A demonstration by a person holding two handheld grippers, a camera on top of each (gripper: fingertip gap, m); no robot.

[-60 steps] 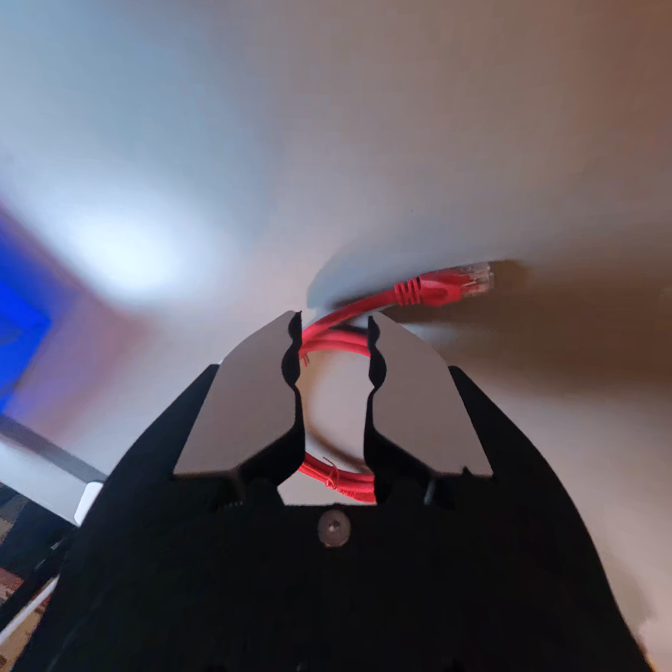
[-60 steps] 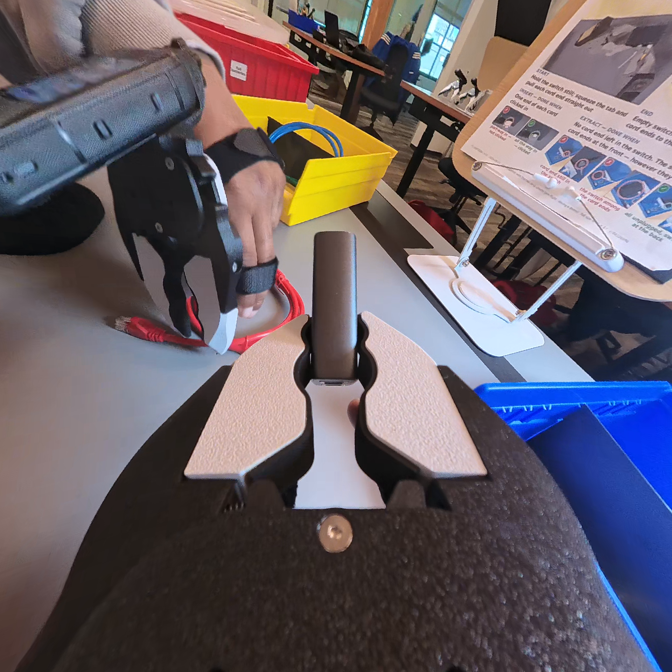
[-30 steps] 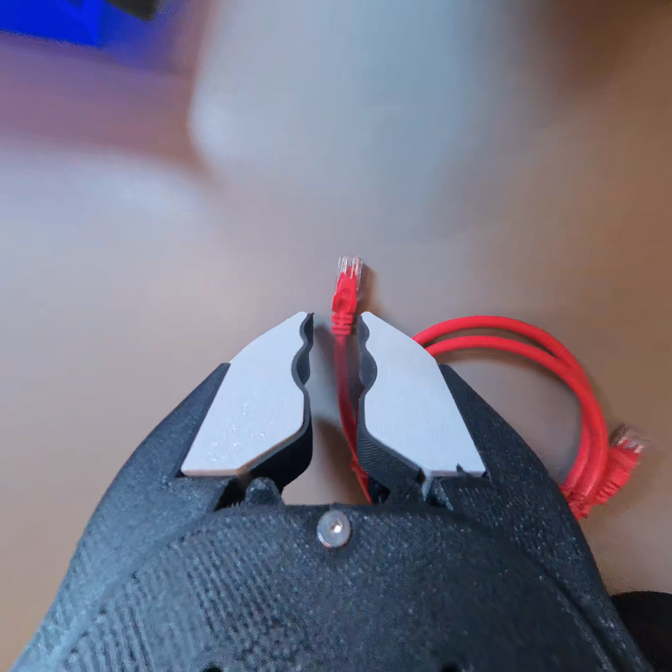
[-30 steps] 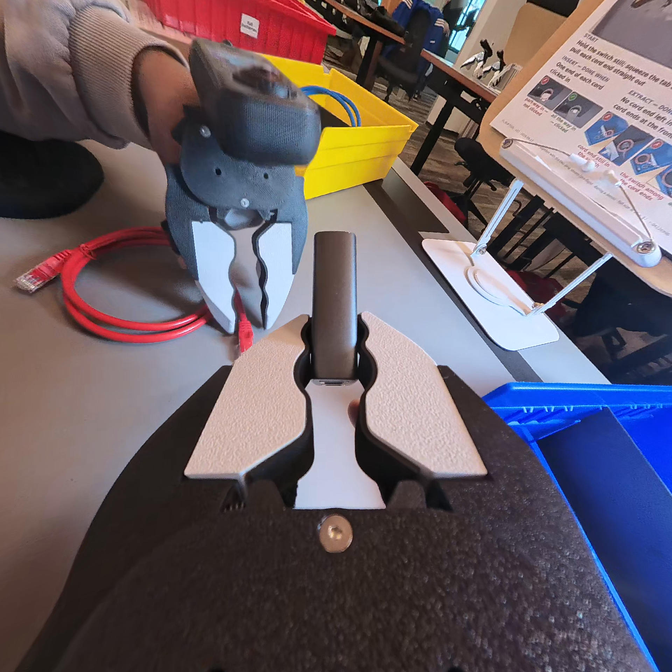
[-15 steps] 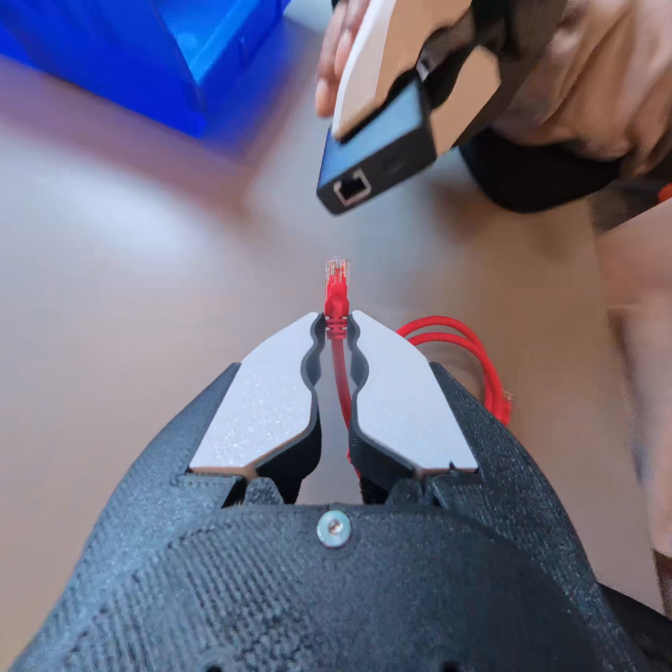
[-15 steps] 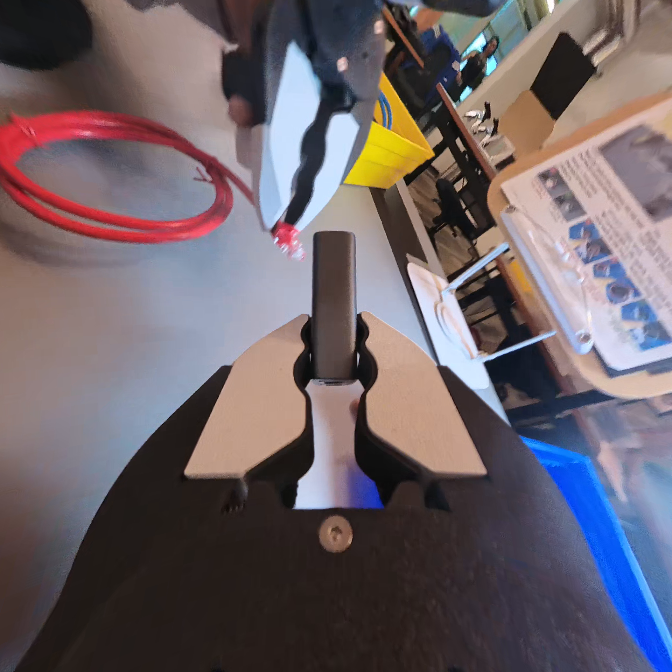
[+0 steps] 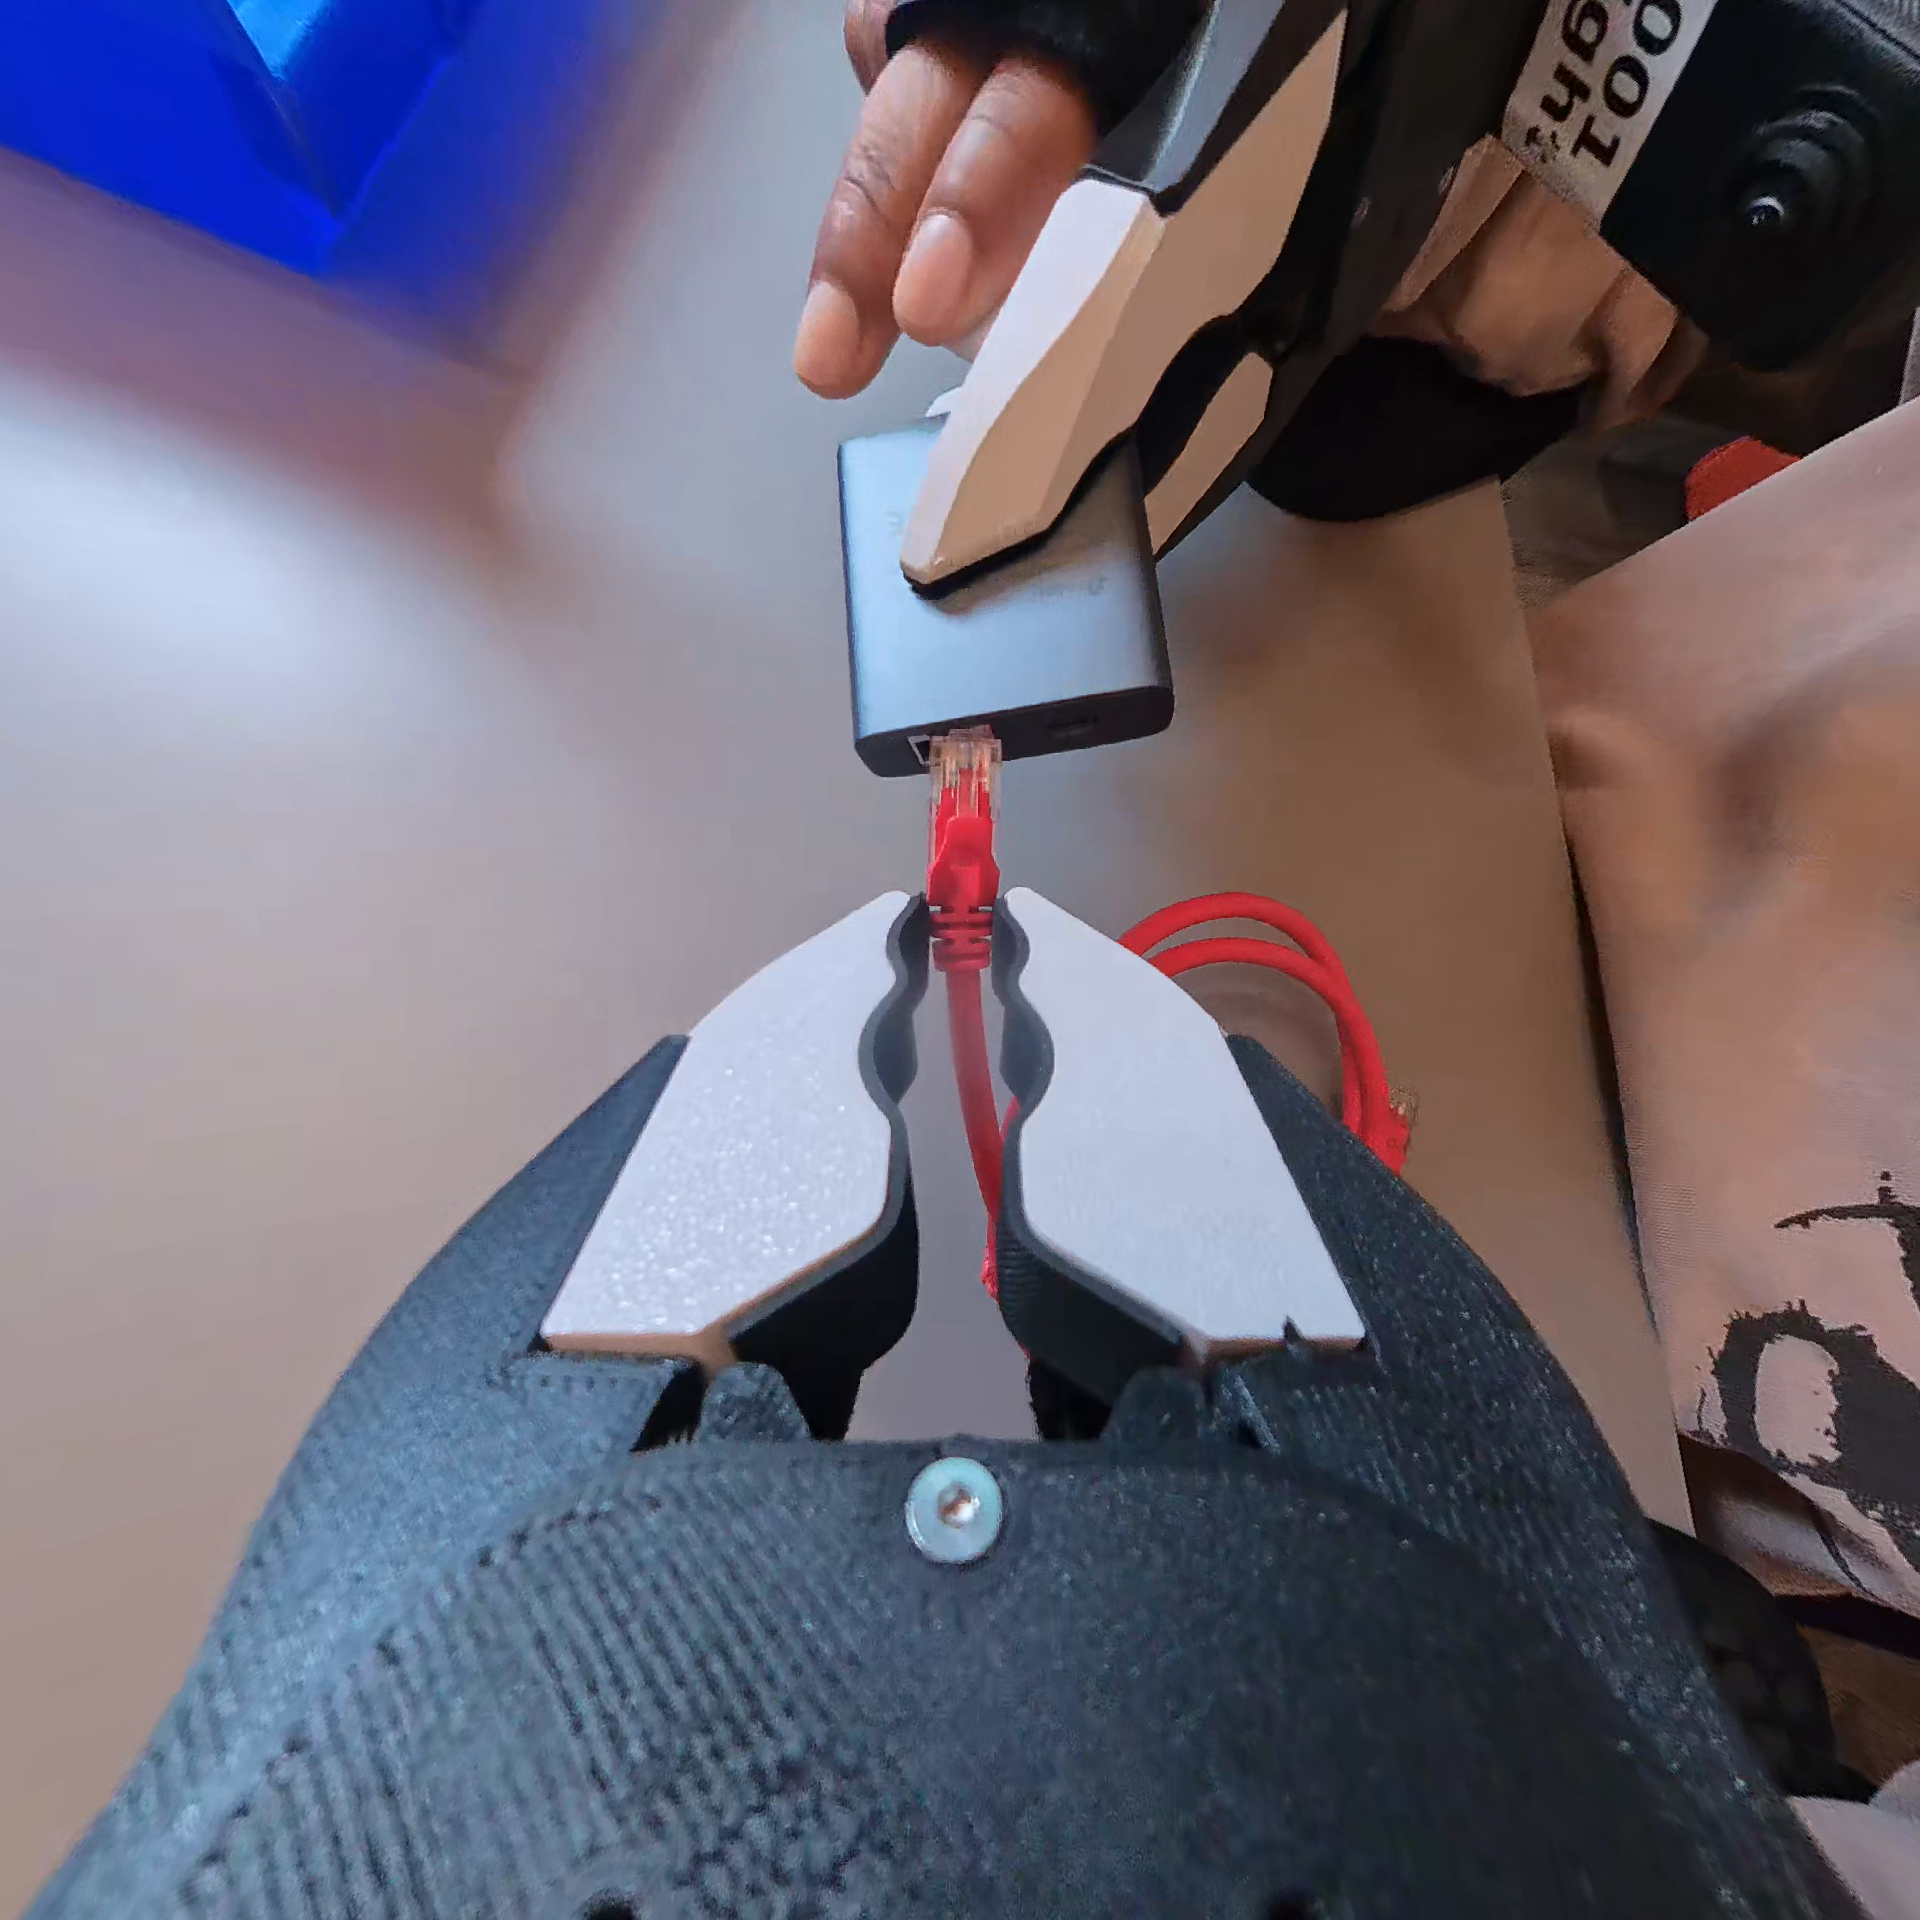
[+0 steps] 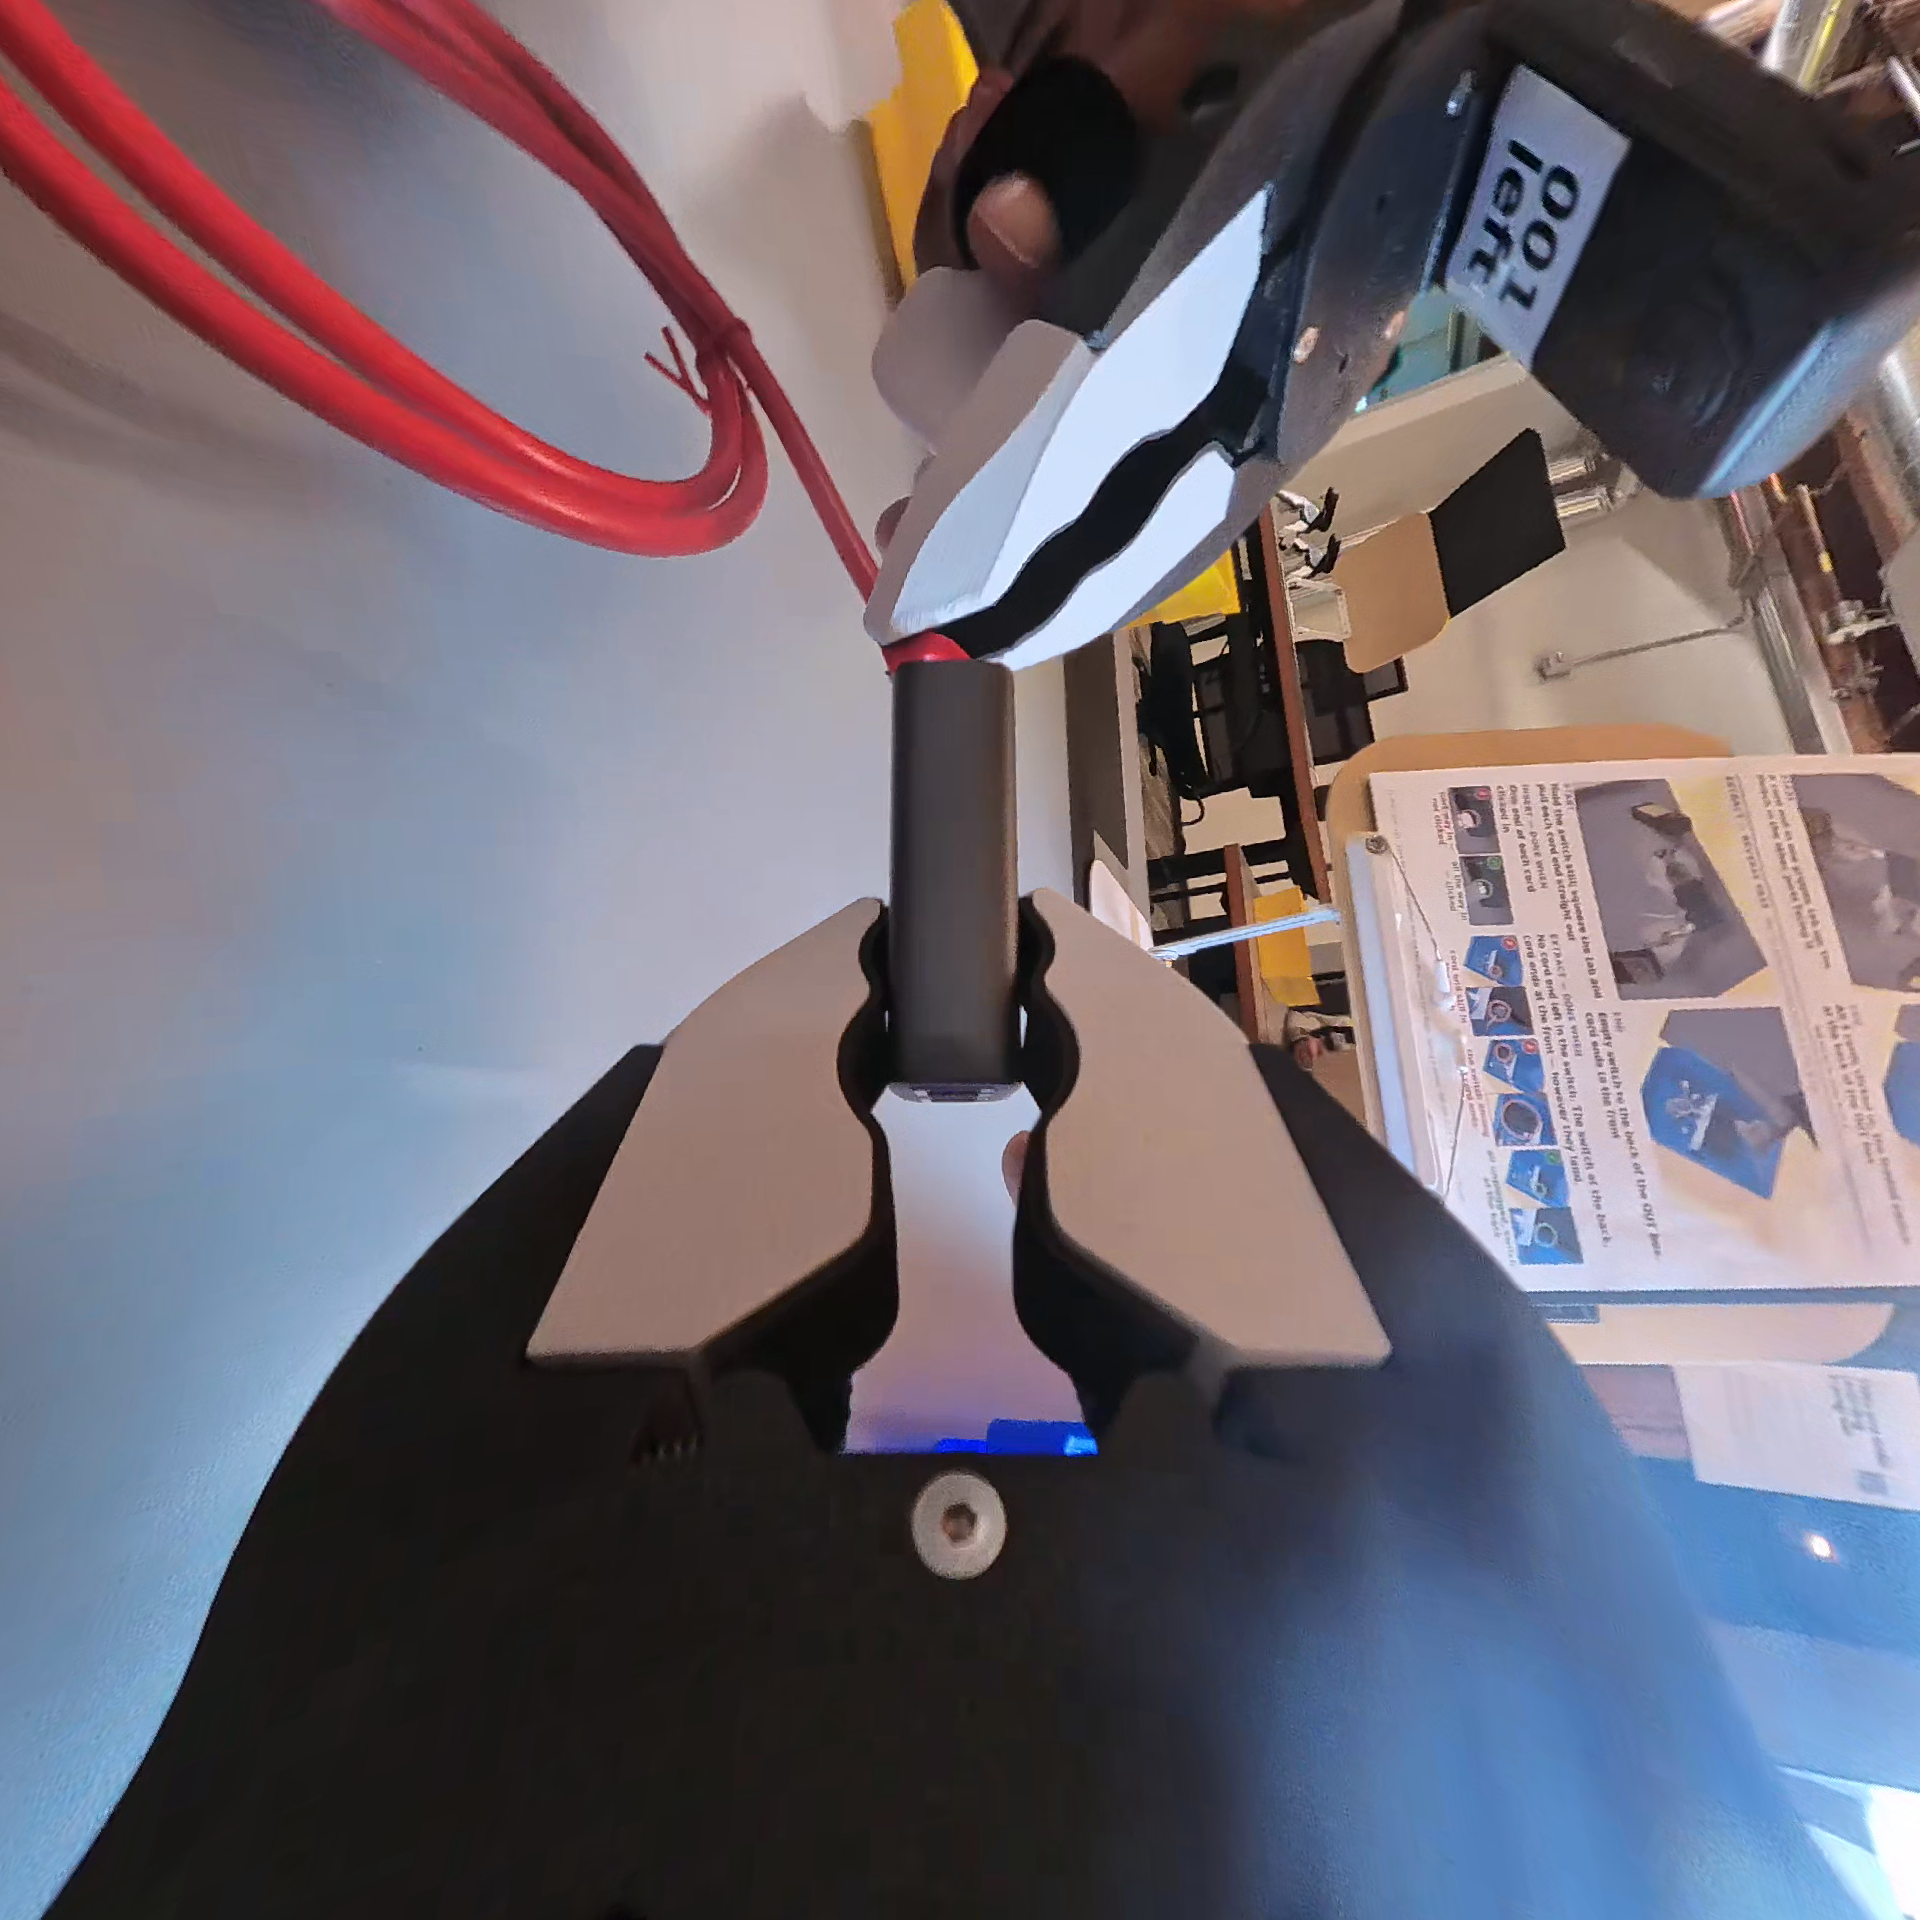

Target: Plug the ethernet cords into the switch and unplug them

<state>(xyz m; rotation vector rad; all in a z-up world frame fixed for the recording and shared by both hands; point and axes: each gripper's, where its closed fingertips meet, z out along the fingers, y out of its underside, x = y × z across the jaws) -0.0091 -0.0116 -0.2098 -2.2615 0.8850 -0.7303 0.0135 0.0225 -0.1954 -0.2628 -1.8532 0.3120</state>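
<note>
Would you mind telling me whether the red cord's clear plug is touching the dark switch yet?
Touching. In the left wrist view, the clear plug has its tip at the port opening on the switch, with no gap visible; it is not fully seated.

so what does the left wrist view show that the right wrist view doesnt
Only the left wrist view shows the clear plug at the switch's port, the cord's loose second plug and a blue bin. Only the right wrist view shows the instruction sheet and a yellow bin. Both show the red cord, the dark switch, the left gripper and the right gripper.
</note>
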